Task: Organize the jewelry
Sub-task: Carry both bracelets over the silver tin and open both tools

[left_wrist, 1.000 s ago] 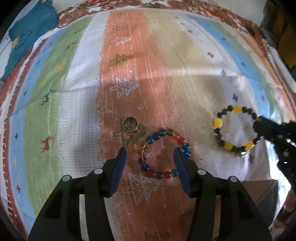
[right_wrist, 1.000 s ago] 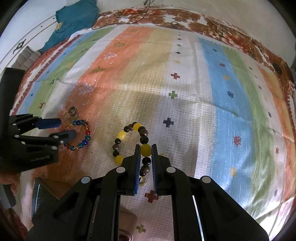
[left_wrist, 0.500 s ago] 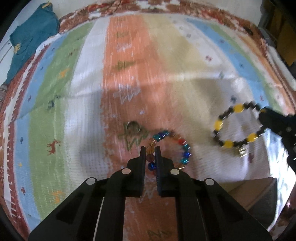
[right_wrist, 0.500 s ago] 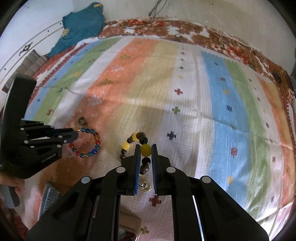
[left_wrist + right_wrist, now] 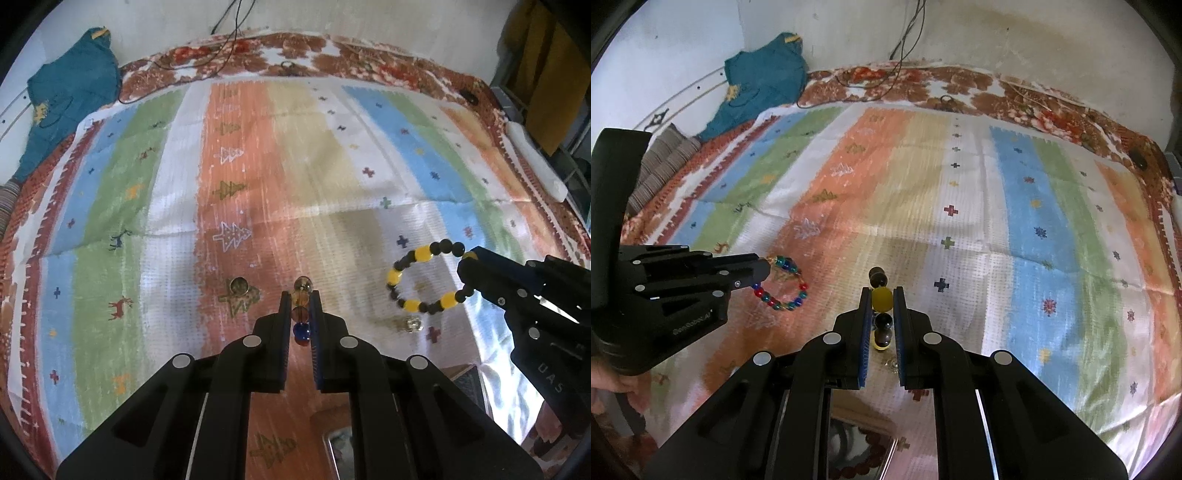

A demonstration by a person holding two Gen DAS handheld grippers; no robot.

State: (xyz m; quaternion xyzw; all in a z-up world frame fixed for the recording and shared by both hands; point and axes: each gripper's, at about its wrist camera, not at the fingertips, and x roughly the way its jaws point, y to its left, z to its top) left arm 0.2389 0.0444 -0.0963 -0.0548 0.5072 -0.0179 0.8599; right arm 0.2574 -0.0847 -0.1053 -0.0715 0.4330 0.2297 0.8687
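Note:
My left gripper (image 5: 300,295) is shut on a multicolour glass-bead bracelet (image 5: 302,302) and holds it above the striped blanket; the bracelet hangs from it in the right wrist view (image 5: 786,284). My right gripper (image 5: 881,293) is shut on a yellow-and-black bead bracelet (image 5: 882,300), also lifted; it shows as a hanging loop with a small metal charm in the left wrist view (image 5: 424,280). A small round gold ring (image 5: 238,285) lies on the blanket left of my left gripper.
A striped patterned blanket (image 5: 295,166) covers the bed. A teal garment (image 5: 70,92) lies at the far left corner. A box with a mirrored lid (image 5: 864,454) holding brown beads sits below my right gripper. Cables (image 5: 905,44) run along the back wall.
The left gripper closed on the multicolour bracelet and lifted it off the blanket. The right gripper, shut throughout, raised the yellow-and-black bracelet higher. The gold ring stayed put.

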